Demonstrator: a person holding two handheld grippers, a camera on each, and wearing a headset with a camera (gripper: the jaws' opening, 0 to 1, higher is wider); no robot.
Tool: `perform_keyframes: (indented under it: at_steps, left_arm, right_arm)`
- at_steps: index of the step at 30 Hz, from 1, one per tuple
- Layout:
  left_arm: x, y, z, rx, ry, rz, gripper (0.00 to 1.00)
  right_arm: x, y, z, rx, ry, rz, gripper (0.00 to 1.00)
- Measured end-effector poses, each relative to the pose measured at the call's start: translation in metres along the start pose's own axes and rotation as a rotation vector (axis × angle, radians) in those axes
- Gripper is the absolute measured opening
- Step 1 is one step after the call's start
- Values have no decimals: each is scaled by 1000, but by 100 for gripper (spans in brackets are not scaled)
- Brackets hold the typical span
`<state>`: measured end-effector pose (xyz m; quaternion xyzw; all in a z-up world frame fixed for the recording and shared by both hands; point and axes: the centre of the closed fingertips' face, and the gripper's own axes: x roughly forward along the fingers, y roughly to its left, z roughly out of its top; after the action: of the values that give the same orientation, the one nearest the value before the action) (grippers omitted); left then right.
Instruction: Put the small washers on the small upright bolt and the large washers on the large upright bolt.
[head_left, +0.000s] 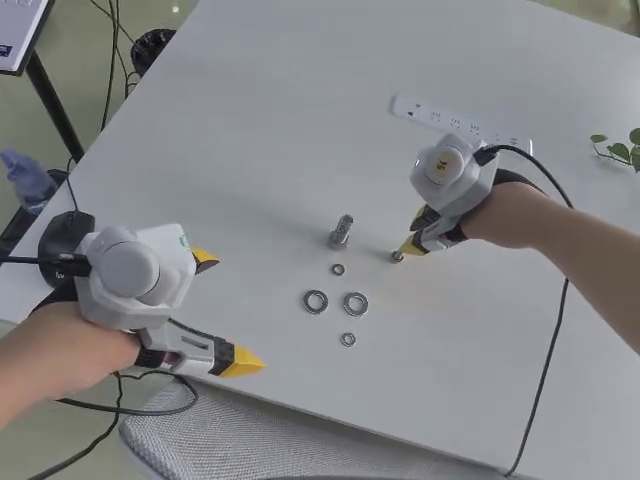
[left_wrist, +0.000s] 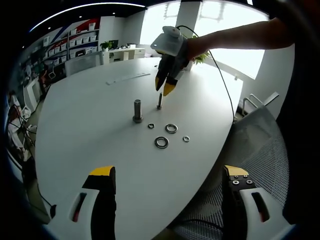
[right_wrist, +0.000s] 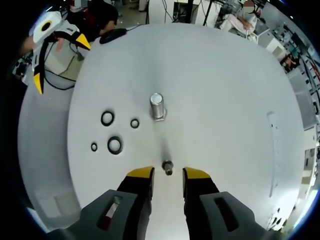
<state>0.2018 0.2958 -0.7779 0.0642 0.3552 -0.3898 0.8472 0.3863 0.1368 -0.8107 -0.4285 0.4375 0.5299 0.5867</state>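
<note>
On the white table (head_left: 250, 130) stand a large upright bolt (head_left: 341, 231) (left_wrist: 137, 111) (right_wrist: 157, 106) and a small upright bolt (head_left: 397, 256) (left_wrist: 159, 101) (right_wrist: 167, 166). In front of them lie two large washers (head_left: 316, 301) (head_left: 355, 303) (right_wrist: 114, 145) and two small washers (head_left: 338, 269) (head_left: 347, 339) (right_wrist: 134, 123). My right gripper (head_left: 410, 245) (right_wrist: 168, 175) is open by a narrow gap, its yellow tips on either side of the small bolt's top. My left gripper (head_left: 225, 312) (left_wrist: 169, 175) stands wide open and holds nothing, near the table's front edge.
A white power strip (head_left: 455, 122) lies at the back of the table. A grey mesh chair (head_left: 200, 430) sits below the front edge. Cables hang off the left and right sides. Green leaves (head_left: 620, 148) show at the far right.
</note>
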Motion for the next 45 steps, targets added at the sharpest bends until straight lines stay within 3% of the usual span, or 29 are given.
perform_keyframes:
  at_steps: [18, 29, 38, 45]
  left_arm:
    - [-2, -1, 3, 16, -6, 18, 87]
    - [-3, -2, -1, 8, -3, 19, 86]
    - [-5, -2, -4, 0, -6, 25, 86]
    - [-7, -3, -3, -3, -15, 27, 86]
  right_arm:
    - [-5, 19, 11, -8, -28, 21, 24]
    - [7, 28, 21, -40, -39, 52, 24]
    - [12, 45, 35, -62, -51, 77, 25]
    - [17, 52, 42, -83, -50, 75, 25]
